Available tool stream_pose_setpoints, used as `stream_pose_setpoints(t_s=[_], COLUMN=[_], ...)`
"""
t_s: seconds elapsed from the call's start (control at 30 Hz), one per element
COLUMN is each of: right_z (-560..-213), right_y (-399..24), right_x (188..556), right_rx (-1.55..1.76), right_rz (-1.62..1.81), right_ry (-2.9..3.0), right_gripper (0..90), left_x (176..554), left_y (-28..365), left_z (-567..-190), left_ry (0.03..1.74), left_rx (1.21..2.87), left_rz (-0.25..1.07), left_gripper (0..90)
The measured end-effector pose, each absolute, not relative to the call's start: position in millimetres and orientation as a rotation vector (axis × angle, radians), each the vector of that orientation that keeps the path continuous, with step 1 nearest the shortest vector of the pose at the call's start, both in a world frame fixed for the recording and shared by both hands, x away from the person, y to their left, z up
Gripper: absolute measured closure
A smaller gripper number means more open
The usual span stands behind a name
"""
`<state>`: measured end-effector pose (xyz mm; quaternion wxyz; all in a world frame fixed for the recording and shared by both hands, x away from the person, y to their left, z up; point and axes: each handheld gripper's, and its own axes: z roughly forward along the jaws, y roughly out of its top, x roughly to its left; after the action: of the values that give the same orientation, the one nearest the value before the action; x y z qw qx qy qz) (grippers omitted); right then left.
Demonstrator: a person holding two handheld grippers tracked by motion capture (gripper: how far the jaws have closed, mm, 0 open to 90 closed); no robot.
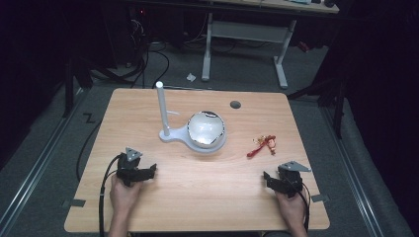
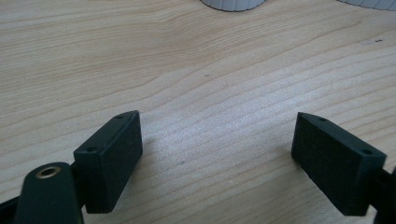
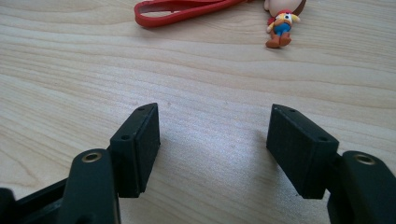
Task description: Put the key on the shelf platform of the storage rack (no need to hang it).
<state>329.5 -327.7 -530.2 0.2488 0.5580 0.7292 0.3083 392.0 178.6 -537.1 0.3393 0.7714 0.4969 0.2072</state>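
Note:
A small toy figure keychain (image 1: pixel 269 143) with a red strap (image 1: pixel 256 150) lies on the right part of the wooden table (image 1: pixel 197 197). In the right gripper view the figure (image 3: pixel 280 23) and the red strap (image 3: pixel 187 9) lie just ahead of my right gripper (image 3: pixel 215 126), whose jaws stand open over bare wood. That right gripper (image 1: pixel 281 177) rests near the table's front right. My left gripper (image 1: pixel 137 168) rests at the front left, and its jaws (image 2: pixel 217 135) are open with nothing between them. A white stand (image 1: pixel 170 134) with an upright post (image 1: pixel 161 106) carries a shiny bowl (image 1: pixel 206 128) at mid table.
The white stand's base (image 2: pixel 231 3) lies at the top edge of the left gripper view. A round cable hole (image 1: pixel 235 104) is set into the table's far side. Behind the table stand a white-legged desk (image 1: pixel 247 34) and floor cables (image 1: pixel 148 59).

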Motion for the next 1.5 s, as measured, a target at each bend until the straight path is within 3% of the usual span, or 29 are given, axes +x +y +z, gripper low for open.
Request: stream_pose_setpoints(t_s=[1.0,1.33,1.5], right_z=[-529.6,-526.6,-505.5], right_y=[-329.0,-329.4,-337.8], right_x=[327.3,325.4,325.8], right_rx=[1.503,1.51,1.529], right_rz=[0.844,0.823,0.829], right_ry=[2.011,2.019,1.993], right_gripper=[36.7,43.6,42.3], left_x=[392.0,392.0,392.0], left_y=[178.5,178.5,178.7], left_z=[-537.0,-537.1,-537.0], left_ry=[1.295,1.297,1.3], left_rx=[2.008,2.005,2.004], left_rz=[0.543,0.543,0.544], left_gripper=[17.2,17.2,17.5])
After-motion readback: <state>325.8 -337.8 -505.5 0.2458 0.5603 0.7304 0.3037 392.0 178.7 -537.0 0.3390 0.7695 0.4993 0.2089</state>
